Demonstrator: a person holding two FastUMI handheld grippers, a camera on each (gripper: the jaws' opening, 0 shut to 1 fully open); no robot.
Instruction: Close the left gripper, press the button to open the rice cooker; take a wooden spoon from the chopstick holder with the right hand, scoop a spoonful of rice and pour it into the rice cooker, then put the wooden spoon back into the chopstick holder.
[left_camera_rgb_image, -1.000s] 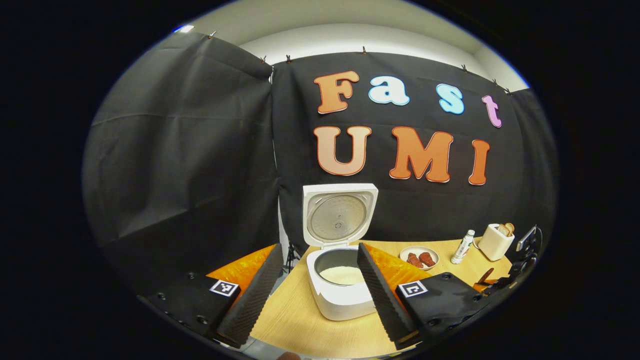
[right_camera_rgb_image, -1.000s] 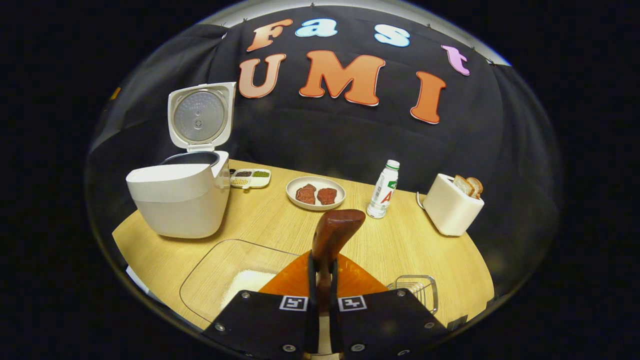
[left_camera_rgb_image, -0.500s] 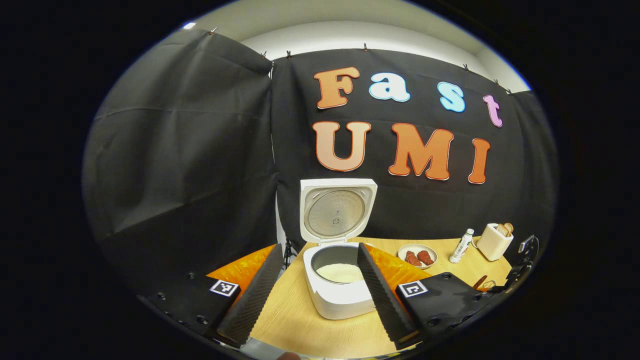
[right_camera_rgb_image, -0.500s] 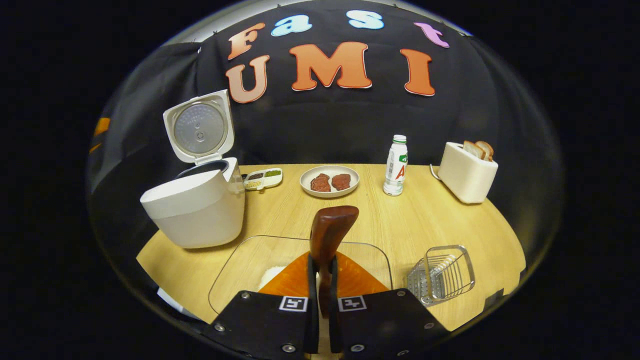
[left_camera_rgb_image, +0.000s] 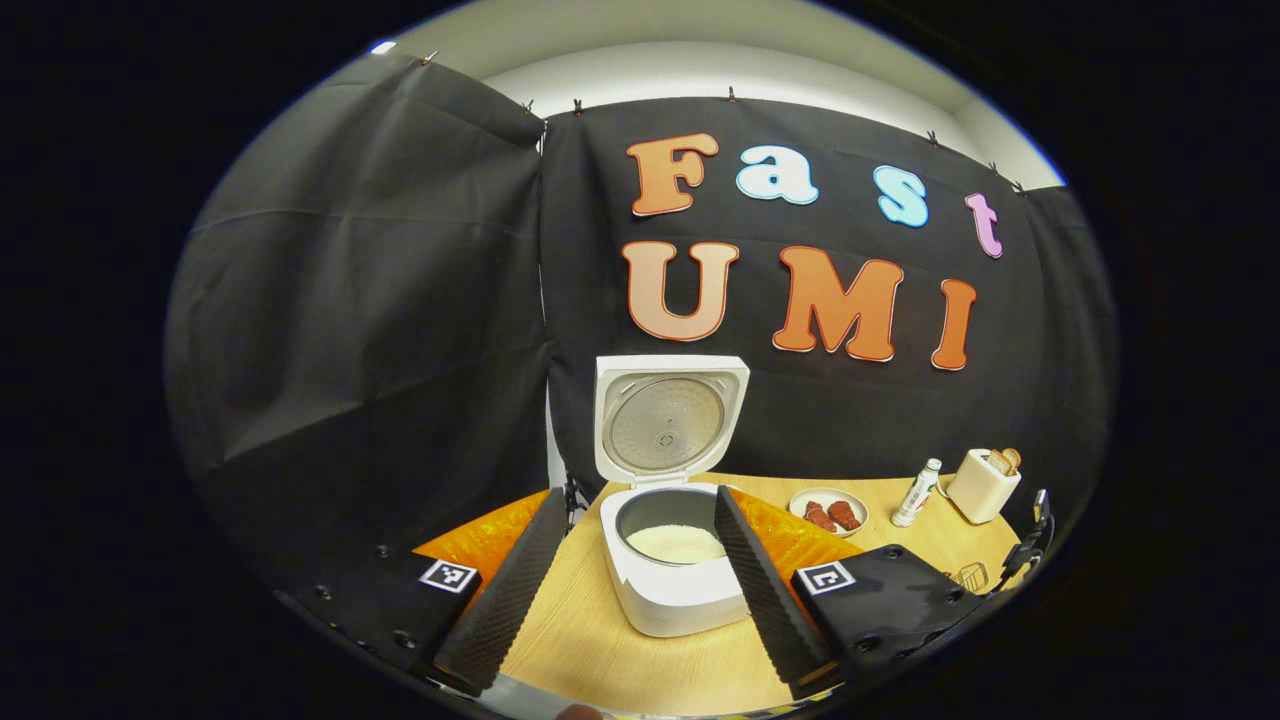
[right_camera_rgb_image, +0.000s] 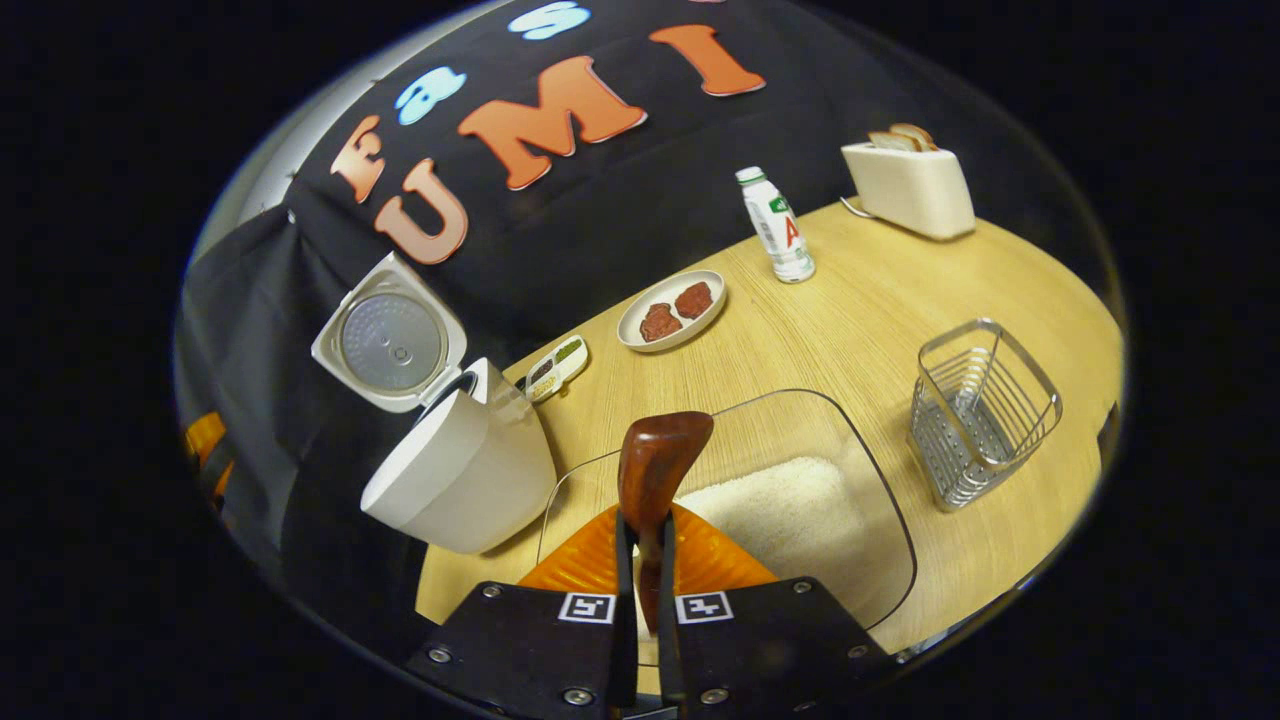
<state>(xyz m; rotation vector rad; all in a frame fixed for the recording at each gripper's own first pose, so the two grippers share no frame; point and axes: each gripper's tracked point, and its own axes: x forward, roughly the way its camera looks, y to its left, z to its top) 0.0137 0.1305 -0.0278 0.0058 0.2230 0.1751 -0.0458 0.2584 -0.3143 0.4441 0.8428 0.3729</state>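
Wooden spoon (right_camera_rgb_image: 660, 470) sat clamped in our right tool (right_camera_rgb_image: 645, 590), angled above the glass rice dish (right_camera_rgb_image: 880, 480) for scooping; our left tool (left_camera_rgb_image: 640, 590) waited wide before the open rice cooker (left_camera_rgb_image: 665, 590).

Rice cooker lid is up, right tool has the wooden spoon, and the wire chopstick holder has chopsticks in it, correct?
Not quite. The right gripper view shows the chopstick holder empty. The rice cooker lid is up, and the right tool is clamped on the wooden spoon.
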